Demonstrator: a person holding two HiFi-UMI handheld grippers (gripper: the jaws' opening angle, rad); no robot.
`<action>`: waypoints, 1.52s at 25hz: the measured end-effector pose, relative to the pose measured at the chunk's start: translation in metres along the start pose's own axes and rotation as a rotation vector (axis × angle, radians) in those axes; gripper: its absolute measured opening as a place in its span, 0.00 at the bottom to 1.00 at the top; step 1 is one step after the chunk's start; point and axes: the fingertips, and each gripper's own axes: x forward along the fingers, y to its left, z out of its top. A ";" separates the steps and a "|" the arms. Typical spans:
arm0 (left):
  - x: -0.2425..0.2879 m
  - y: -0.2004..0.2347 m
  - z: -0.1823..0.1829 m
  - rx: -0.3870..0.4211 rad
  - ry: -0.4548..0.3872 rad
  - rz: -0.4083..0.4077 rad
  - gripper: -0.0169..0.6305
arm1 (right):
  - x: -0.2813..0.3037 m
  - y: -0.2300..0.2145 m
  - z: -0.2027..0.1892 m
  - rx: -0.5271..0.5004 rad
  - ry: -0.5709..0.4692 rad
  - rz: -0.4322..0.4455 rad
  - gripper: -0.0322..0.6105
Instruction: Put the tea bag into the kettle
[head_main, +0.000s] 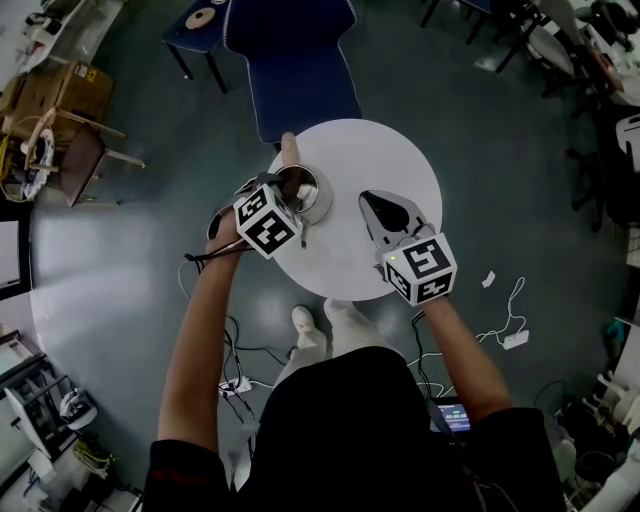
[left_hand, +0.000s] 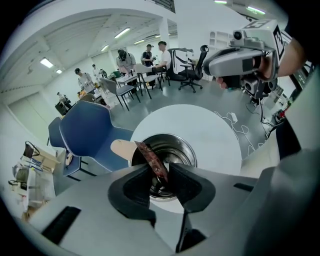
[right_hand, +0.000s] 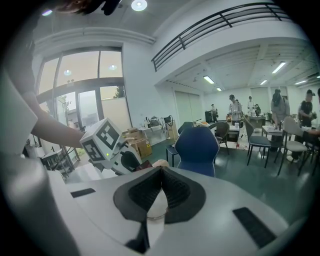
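The left gripper (left_hand: 165, 172) points steeply down over the kettle (left_hand: 189, 150). Its jaws are released and stand apart, with a visible gap on the left side of the tea bag (left_hand: 151, 159). The tea bag, a dark reddish sachet, stands tilted in that gap. Its lower part leans on the right-hand jaw and its upper corner projects toward the kettle's pale handle (left_hand: 121, 149). Whether it hangs free or clings to the pad cannot be told. Hazard one is adhesion: a sachet stuck to the pad will not drop, and lifting the gripper away would carry it off. Hazard two is misdirection: the upper corner lies over the near-left rim, so a sachet tipping that way may lodge across the rim or slide down outside onto the white round table (left_hand: 210, 127). Hazard three is contact: the jaw tips sit just above the mouth, and a downward correction could strike the rim and shift the kettle, which stands near the table's edge. The right gripper (right_hand: 161, 171) is clenched on nothing, its tips meeting, well apart from the kettle, so it does not steady the vessel. Beyond the table stands a blue chair (left_hand: 82, 132).
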 end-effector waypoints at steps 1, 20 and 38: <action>-0.002 -0.001 0.000 0.004 -0.006 0.001 0.21 | 0.000 0.002 0.000 -0.001 0.000 0.000 0.08; -0.027 -0.012 0.000 0.009 -0.068 0.009 0.22 | -0.007 0.017 0.005 -0.025 -0.006 -0.014 0.08; -0.140 -0.029 0.014 -0.042 -0.315 0.209 0.08 | -0.040 0.069 0.054 -0.113 -0.079 -0.017 0.08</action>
